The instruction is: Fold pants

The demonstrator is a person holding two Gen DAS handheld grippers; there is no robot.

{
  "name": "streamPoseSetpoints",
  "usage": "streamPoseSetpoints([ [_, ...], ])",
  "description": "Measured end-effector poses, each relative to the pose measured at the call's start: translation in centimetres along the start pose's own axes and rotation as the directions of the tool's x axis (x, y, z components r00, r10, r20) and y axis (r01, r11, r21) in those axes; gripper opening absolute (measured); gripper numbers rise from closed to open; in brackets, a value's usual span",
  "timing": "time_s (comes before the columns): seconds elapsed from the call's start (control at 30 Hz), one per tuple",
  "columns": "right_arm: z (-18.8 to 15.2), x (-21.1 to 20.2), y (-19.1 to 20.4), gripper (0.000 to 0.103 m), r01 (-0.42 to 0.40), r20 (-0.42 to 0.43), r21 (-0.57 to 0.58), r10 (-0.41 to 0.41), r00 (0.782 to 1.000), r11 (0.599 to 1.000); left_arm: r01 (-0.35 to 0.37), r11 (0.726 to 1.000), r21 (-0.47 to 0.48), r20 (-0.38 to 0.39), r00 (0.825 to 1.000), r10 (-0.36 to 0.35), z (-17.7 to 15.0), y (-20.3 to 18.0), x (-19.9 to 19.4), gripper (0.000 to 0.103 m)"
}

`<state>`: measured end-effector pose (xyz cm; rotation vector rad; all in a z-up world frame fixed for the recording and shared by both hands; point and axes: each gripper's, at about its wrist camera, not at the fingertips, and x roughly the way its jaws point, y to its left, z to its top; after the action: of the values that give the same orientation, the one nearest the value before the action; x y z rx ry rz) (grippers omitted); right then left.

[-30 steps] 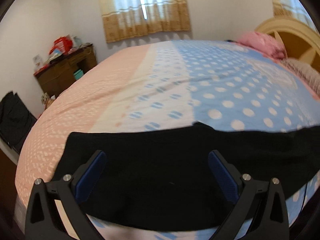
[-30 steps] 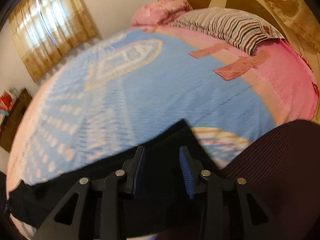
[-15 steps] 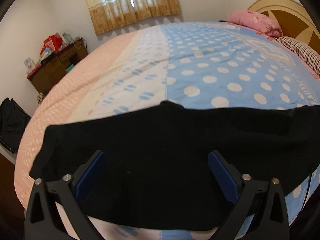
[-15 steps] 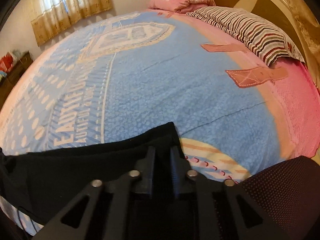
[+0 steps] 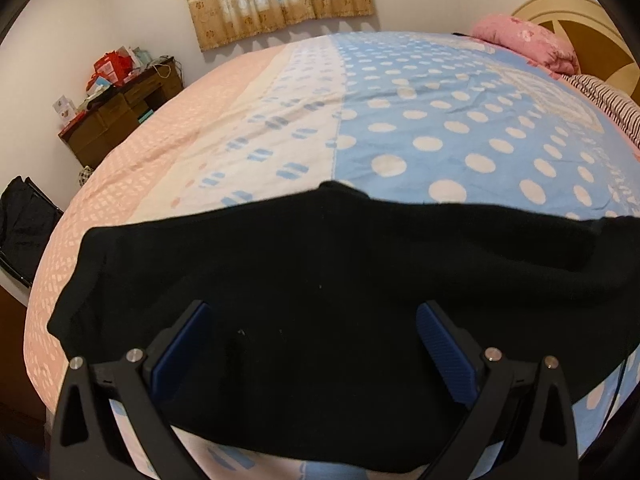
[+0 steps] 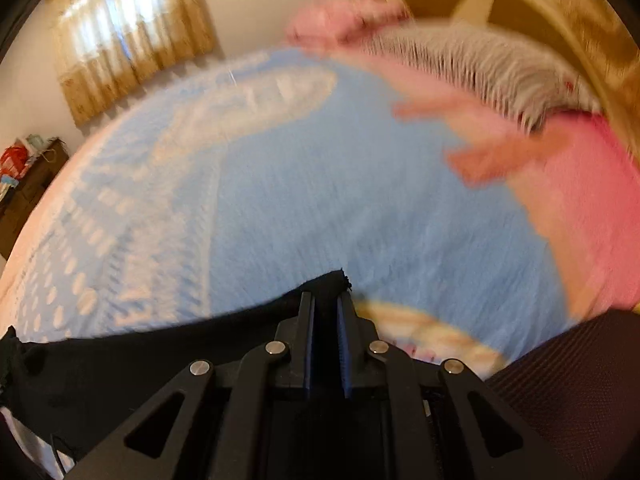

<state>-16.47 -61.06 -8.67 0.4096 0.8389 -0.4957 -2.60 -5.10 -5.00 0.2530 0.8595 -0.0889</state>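
Gripping the black pants [image 5: 320, 280] spread along the bed's [image 5: 400, 120] near edge, the left gripper [image 5: 316, 344] hung wide open and empty above the cloth, so it needed its own edge toward 9 o'clock. The right gripper [image 6: 325, 312] stood nearly closed, its jaws parting slightly, with cloth pinched between them at a corner toward 12 o'clock. Motion blur hid that corner's layers, and the pants' ends ran out of view.
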Motion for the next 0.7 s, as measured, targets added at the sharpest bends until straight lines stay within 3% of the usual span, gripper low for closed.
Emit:
streamPoseSetpoints([
  [0.1,0.0,-0.7,-0.7,0.029,-0.017,-0.004,0.032,0.018,1.000,0.999,-0.015,1.000,0.006,-0.009,1.000,0.015,-0.2,0.0,0.4,0.103],
  [0.17,-0.2,-2.7,-1.2,0.030,0.026,0.043,0.080,-0.029,0.999,0.996,-0.013,1.000,-0.009,-0.008,1.000,0.013,-0.2,0.1,0.3,0.103],
  [0.27,-1.1,-5.8,0.4,0.030,0.050,0.136,0.035,-0.054,0.989,0.998,-0.007,1.000,-0.004,0.033,0.999,0.007,0.0,-0.1,-0.6,0.103],
  [0.4,-3.3,-8.4,6.8,0.030,-0.154,0.147,-0.112,0.170,0.974,0.982,0.047,0.998,0.038,0.082,0.995,-0.050,0.8,-1.5,-2.0,0.103],
  [0.5,-5.0,-8.5,13.2,0.030,-0.351,0.044,-0.225,0.370,0.928,0.909,0.101,0.990,0.101,0.107,0.988,-0.112,1.7,-3.3,-3.0,0.103],
  [0.6,-6.9,-7.3,19.6,0.027,-0.464,-0.092,-0.307,0.459,0.884,0.831,0.120,0.982,0.143,0.120,0.983,-0.137,2.5,-4.7,-3.4,0.103],
  [0.7,-8.3,-6.8,24.6,0.027,-0.516,-0.140,-0.380,0.503,0.853,0.768,0.117,0.983,0.141,0.103,0.986,-0.132,2.7,-5.1,-2.9,0.103],
])
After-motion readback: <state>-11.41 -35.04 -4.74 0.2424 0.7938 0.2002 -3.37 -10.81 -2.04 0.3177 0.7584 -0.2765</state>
